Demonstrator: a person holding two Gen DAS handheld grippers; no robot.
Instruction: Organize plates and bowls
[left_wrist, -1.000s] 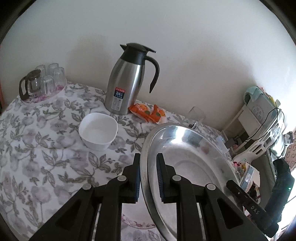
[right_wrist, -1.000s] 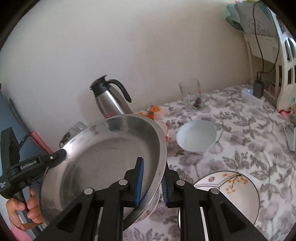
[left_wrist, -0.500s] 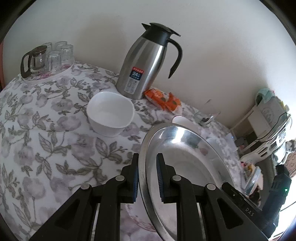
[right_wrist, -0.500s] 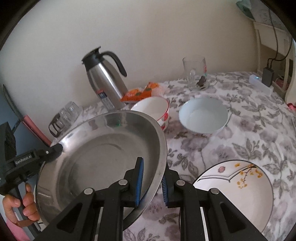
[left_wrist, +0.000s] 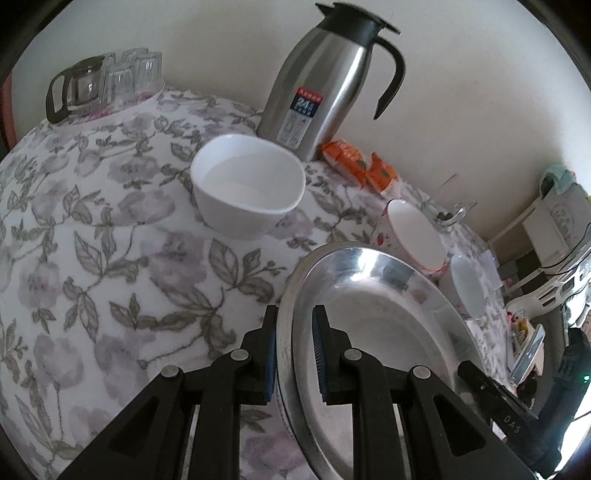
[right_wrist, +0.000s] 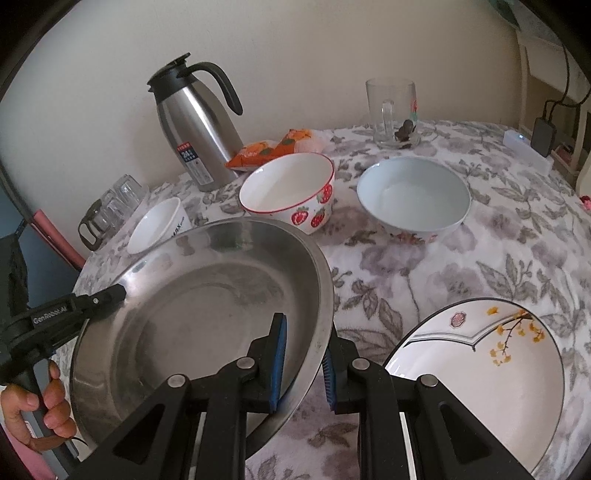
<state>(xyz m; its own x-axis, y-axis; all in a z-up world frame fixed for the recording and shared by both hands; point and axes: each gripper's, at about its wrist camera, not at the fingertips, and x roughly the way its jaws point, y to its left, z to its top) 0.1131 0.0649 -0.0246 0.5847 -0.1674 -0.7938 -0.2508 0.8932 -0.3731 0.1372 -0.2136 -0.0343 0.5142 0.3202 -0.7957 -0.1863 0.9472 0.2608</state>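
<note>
Bare floral tabletop (right_wrist: 461, 266) lay between the steel pan (right_wrist: 207, 302) and the back wall, broken by three bowls. The left gripper (left_wrist: 293, 354) and right gripper (right_wrist: 303, 360) each clamped opposite rims of the pan, one finger inside, one outside. Shiny and shallow, it hung tilted near the front edge, beside a painted plate (right_wrist: 484, 373).

Steel pan (right_wrist: 207, 314): near rim hidden behind right claw (right_wrist: 301, 363). Painted plate (right_wrist: 480, 376) right of it cut by frame edge. Far-left glasses (right_wrist: 118, 199) blurred, count unclear.
</note>
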